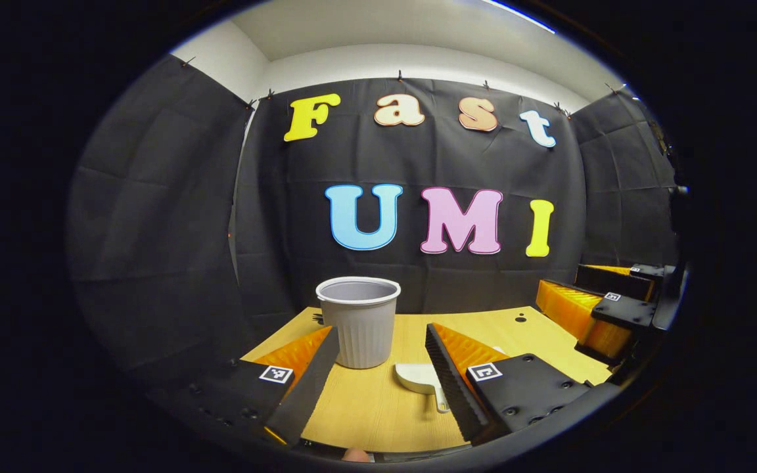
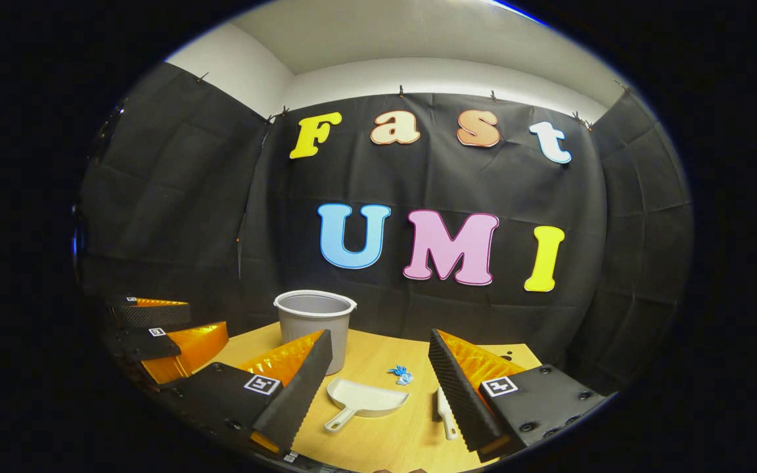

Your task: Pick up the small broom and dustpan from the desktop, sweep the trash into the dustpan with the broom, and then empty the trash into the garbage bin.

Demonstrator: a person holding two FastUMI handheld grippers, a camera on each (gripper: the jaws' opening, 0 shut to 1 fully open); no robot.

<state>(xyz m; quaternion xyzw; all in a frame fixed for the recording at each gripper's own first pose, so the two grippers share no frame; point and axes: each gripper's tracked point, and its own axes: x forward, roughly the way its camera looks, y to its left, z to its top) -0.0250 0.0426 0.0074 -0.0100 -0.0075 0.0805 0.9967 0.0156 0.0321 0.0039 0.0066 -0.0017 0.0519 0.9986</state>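
- The right gripper (image 2: 378, 387) hovers low, jaws spread wide, holding nothing.
- The left gripper (image 1: 382, 374) likewise gapes empty.
- Dustpan (image 2: 365, 399), broom (image 2: 445, 414) and trash (image 2: 402, 375) lie on the desktop (image 2: 378, 433), near the garbage bin (image 2: 315, 322).

No legible txt, just fiducial tags.

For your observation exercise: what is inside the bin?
The bin stands upright; only the upper inner wall near its rim shows, and it looks bare. Its bottom is hidden by its own near wall.
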